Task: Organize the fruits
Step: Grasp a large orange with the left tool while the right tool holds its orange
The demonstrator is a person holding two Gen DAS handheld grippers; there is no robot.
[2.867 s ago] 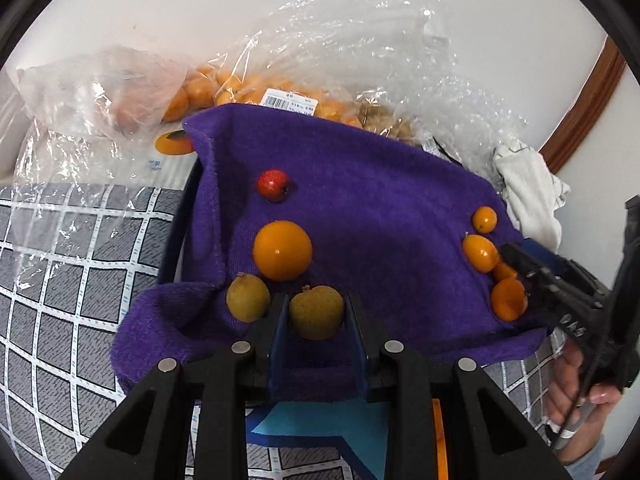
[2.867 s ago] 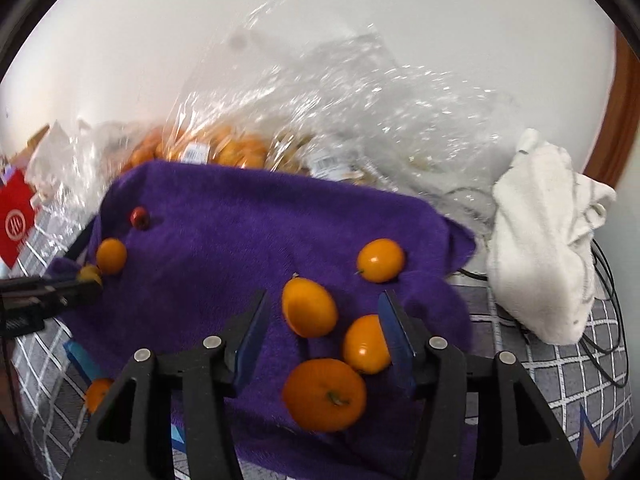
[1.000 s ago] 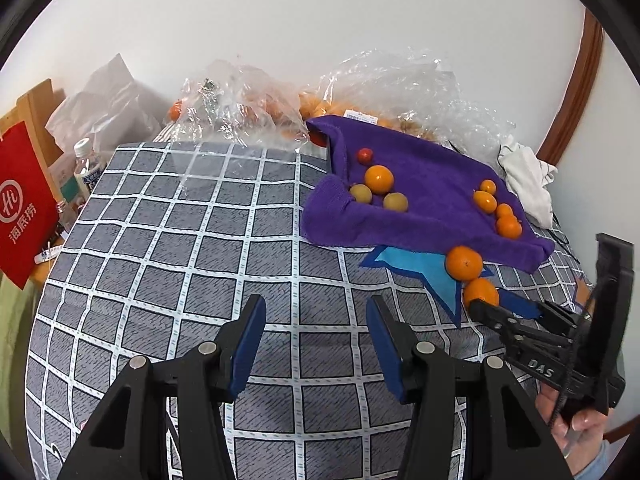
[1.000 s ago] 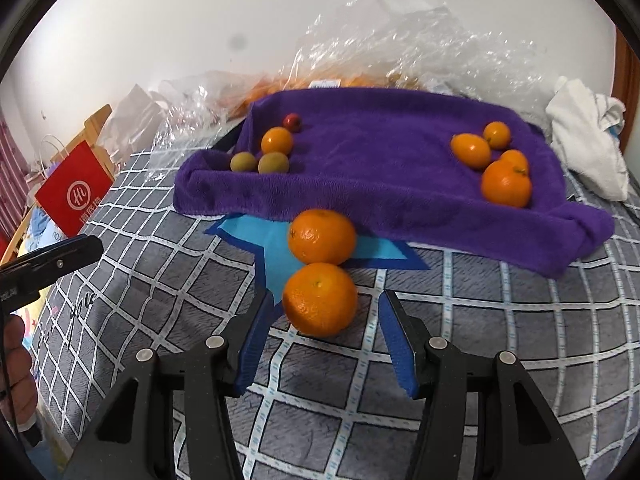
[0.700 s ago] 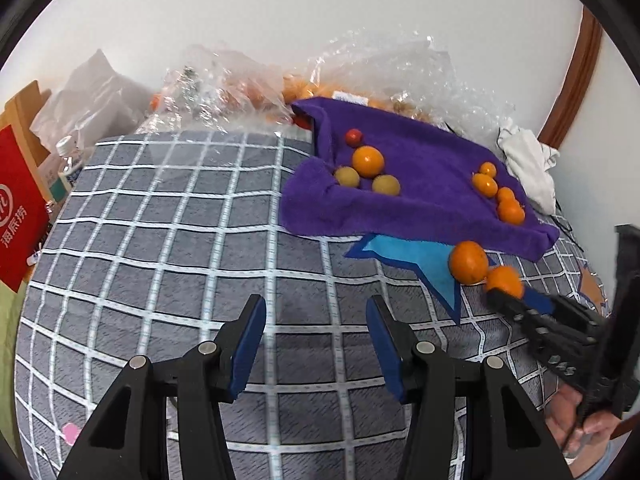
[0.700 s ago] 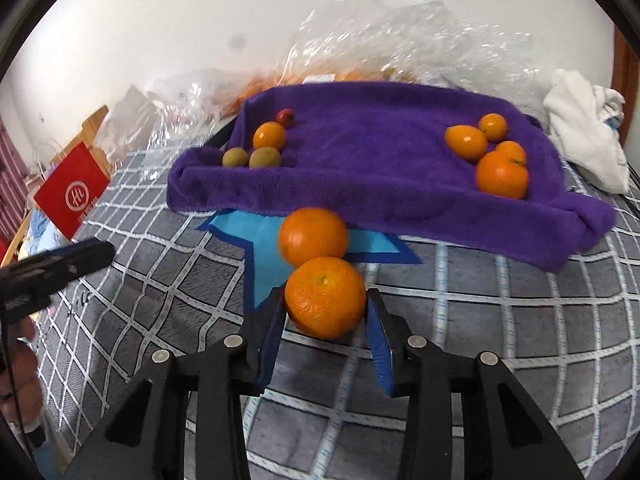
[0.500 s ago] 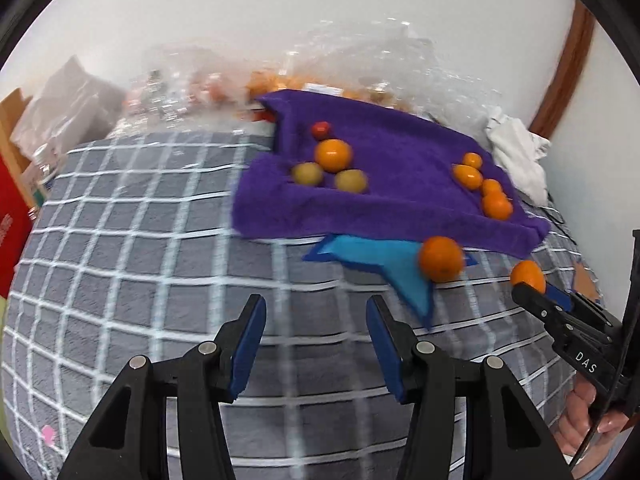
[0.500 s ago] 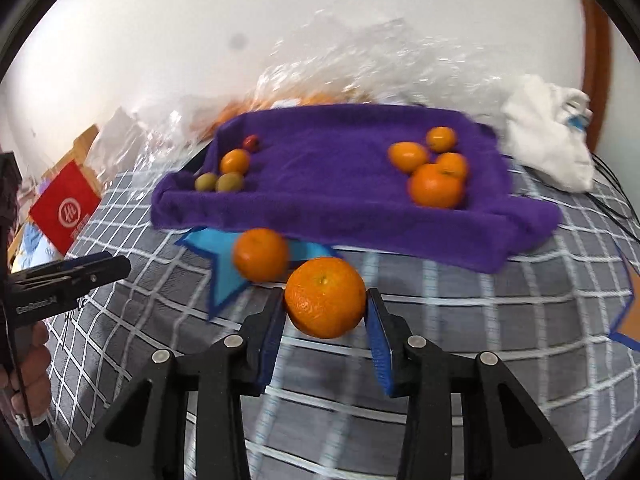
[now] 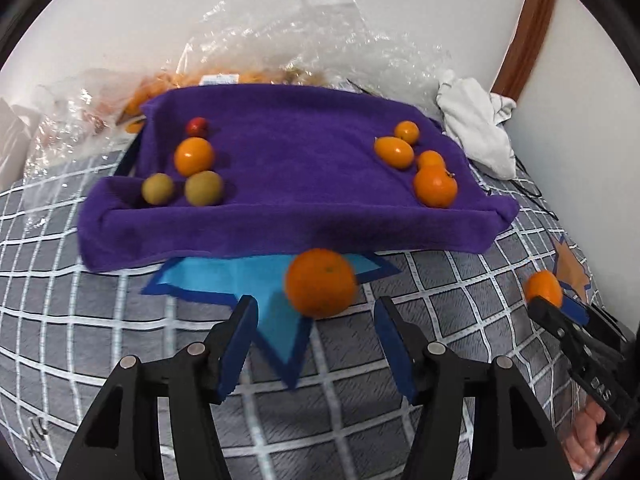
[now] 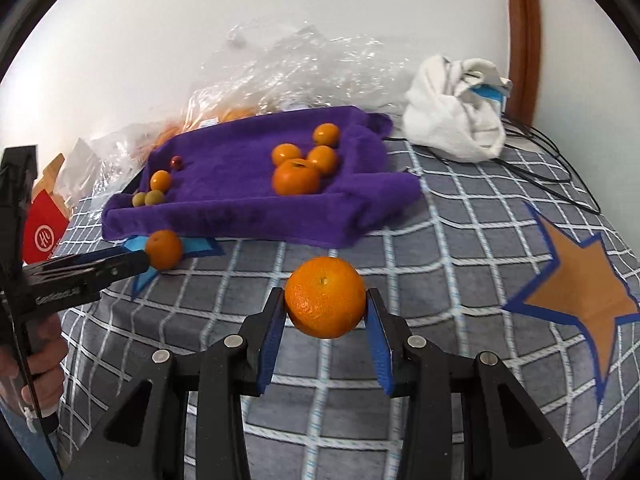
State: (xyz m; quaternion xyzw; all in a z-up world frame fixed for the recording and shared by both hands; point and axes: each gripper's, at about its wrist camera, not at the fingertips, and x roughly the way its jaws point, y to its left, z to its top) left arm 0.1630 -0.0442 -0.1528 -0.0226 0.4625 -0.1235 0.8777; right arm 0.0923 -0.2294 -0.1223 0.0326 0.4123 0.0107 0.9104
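Near the purple towel (image 10: 256, 216), the right hand-held gripper (image 10: 326, 320) clamps an orange (image 10: 325, 303) for sorting, while the left hand-held gripper (image 9: 316, 332), jaws opening, frames another orange (image 9: 320, 282) without touching it.

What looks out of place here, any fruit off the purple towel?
One orange sits off the purple towel, on the blue star of the bedspread, between the opening, empty left gripper jaws. The right gripper holds another orange.

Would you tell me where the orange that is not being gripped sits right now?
In the left wrist view the loose orange lies on the blue star patch of the checked cover, just in front of the purple towel and ahead of the left gripper, whose jaws are opening.
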